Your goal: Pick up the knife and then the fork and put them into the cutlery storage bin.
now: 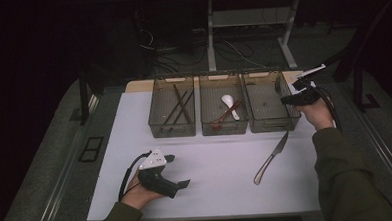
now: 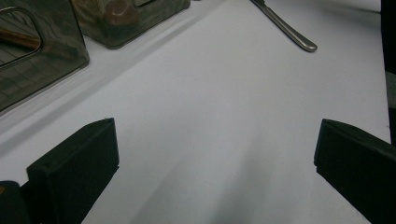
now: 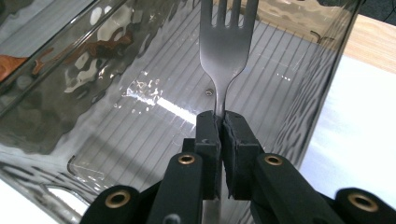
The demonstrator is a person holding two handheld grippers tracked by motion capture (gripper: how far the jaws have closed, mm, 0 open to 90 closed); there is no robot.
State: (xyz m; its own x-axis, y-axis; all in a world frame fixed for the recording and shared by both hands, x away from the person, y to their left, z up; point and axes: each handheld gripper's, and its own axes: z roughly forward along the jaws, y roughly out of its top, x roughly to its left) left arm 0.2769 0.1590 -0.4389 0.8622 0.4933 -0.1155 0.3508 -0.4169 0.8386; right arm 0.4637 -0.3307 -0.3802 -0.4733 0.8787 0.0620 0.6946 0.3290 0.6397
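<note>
My right gripper [image 3: 219, 122] is shut on the handle of a metal fork [image 3: 227, 44], held over the inside of the rightmost clear bin [image 3: 121, 135], tines pointing away. From above, that right gripper [image 1: 283, 97] hangs at the right bin's [image 1: 264, 120] far right corner. A metal knife [image 1: 272, 157] lies on the white mat in front of that bin; its handle [image 2: 292, 33] shows far off in the left gripper view. My left gripper [image 1: 179, 170] rests low on the mat at the front left, jaws wide apart with bare mat between them [image 2: 215, 154].
Three clear bins stand in a row at the mat's far edge: the left one [image 1: 157, 123] holds dark chopsticks [image 1: 181, 105], the middle one [image 1: 207, 125] a white spoon [image 1: 228, 103] and a brown spoon. Table edges border the white mat [image 1: 212, 190].
</note>
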